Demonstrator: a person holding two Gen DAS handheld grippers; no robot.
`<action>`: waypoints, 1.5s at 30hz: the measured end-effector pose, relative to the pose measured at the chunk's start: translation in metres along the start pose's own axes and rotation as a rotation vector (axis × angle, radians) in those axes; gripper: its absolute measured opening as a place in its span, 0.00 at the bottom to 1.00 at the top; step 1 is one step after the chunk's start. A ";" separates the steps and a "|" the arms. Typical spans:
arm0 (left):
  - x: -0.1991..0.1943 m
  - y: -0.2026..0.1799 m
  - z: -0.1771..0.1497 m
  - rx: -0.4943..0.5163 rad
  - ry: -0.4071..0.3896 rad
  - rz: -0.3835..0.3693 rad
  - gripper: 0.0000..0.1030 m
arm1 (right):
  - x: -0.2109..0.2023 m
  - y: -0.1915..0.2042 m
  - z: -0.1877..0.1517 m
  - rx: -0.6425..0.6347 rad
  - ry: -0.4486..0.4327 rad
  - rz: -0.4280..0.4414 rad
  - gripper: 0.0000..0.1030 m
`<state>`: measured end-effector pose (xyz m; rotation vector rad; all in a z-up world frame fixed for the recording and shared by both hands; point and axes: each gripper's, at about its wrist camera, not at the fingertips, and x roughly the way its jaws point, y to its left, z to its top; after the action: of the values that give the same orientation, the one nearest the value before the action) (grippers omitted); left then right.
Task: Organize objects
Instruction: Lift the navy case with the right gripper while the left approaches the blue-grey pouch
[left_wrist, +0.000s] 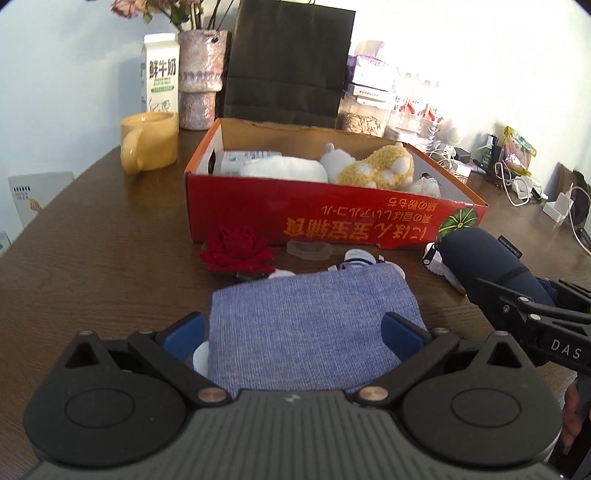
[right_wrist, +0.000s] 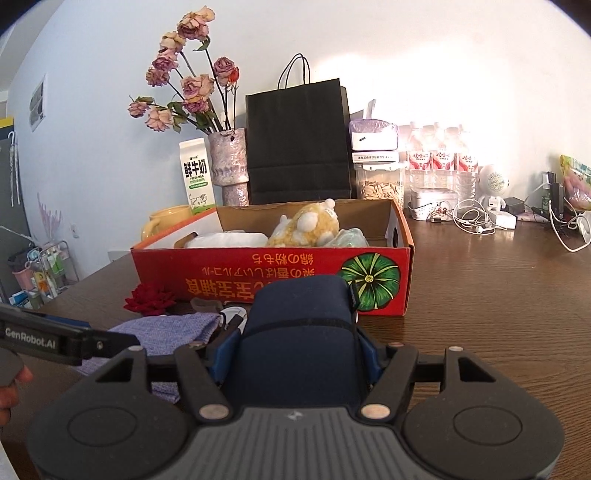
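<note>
My left gripper (left_wrist: 295, 332) is shut on a blue-purple woven pouch (left_wrist: 310, 317), with a blue pad against each side of it, just above the brown table. To its right my right gripper (right_wrist: 297, 354) is shut on a dark navy soft case (right_wrist: 303, 332), whose rounded end points at the box. That case (left_wrist: 480, 258) also shows in the left wrist view. Straight ahead stands an open red cardboard box (left_wrist: 332, 218) holding a yellow plush toy (left_wrist: 376, 166) and white items. A red rose head (left_wrist: 236, 251) lies in front of the box.
Small clear and white items (left_wrist: 308, 249) lie between the pouch and the box. A yellow mug (left_wrist: 147, 144), milk carton (left_wrist: 159, 74), vase of dried roses (right_wrist: 227, 162) and black paper bag (right_wrist: 297, 140) stand behind. Cables and chargers (right_wrist: 476, 218) crowd the back right.
</note>
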<state>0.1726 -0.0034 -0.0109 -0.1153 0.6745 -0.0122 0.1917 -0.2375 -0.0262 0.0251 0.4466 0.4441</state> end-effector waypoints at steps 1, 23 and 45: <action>0.001 -0.002 0.001 0.015 -0.002 0.008 1.00 | 0.000 0.000 0.000 0.001 -0.001 0.000 0.63; 0.026 -0.017 -0.010 0.076 0.002 0.068 0.99 | 0.001 0.000 -0.001 0.008 -0.005 0.000 0.63; 0.009 -0.023 -0.020 0.131 -0.074 0.102 0.77 | 0.001 -0.001 -0.002 0.006 -0.005 -0.006 0.62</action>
<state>0.1679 -0.0291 -0.0297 0.0449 0.6032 0.0457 0.1921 -0.2378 -0.0282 0.0309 0.4426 0.4368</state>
